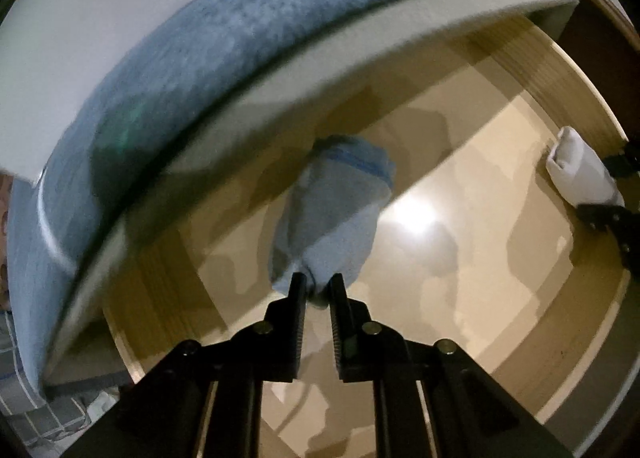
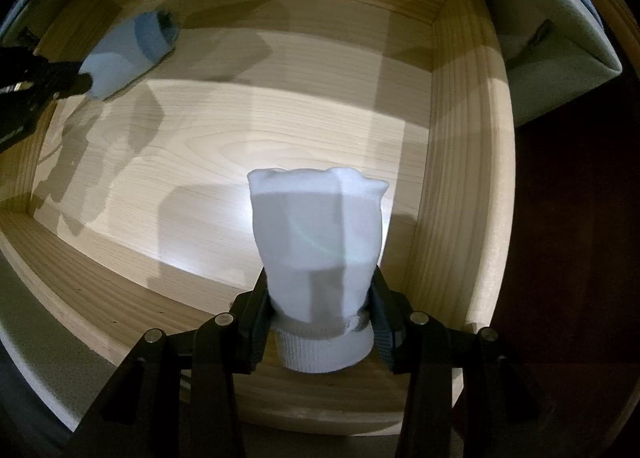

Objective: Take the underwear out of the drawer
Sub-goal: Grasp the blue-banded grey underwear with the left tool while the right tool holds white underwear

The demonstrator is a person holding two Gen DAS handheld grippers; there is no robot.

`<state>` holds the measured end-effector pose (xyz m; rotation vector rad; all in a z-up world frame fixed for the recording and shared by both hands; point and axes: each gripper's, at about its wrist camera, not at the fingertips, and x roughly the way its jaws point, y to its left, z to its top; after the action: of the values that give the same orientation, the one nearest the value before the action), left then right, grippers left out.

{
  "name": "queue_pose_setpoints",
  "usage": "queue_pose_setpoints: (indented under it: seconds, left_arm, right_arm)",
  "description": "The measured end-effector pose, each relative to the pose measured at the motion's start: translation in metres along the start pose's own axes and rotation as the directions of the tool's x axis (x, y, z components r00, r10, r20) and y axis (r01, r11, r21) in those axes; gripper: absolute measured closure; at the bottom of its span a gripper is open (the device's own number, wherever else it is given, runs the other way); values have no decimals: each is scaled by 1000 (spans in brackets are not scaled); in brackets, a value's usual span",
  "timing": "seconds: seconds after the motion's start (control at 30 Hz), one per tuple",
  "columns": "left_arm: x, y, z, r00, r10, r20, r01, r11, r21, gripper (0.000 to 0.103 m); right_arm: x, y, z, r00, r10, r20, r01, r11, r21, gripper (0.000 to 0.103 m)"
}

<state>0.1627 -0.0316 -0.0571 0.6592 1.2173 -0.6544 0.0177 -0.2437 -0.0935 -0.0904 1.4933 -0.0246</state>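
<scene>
Wooden drawer (image 2: 460, 185): left gripper (image 1: 317, 290) clamps blue roll (image 1: 332, 217), right gripper (image 2: 320, 306) clamps white roll (image 2: 320, 242).

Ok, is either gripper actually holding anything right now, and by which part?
Both. The left gripper pinches the light blue roll by its near end; the right gripper clamps the white roll near its ribbed near end.

Both fisheye views bend hard at their dark rims, lit by a bright patch of glare on the pale drawer floor (image 2: 224, 161) that throws hard-edged shadows across the wood, while the blue padded edge (image 1: 192, 57) in the left view smears, perhaps with motion.
</scene>
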Motion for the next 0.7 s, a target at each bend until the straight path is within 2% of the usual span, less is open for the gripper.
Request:
queue_pose_setpoints:
  seconds: [0.37, 0.57, 0.7]
  left_arm:
    - [-10, 3, -17, 996, -46, -74, 46, 999, -2, 91]
    - [-21, 7, -28, 992, -44, -116, 41, 999, -28, 91]
    - [-22, 5, -33, 990, -15, -142, 5, 998, -70, 91]
  right_arm:
    - [5, 2, 2, 1000, 4, -2, -4, 1000, -3, 60]
    - [5, 1, 6, 1000, 1, -17, -1, 1000, 3, 60]
    - [6, 1, 6, 1000, 1, -30, -1, 1000, 10, 60]
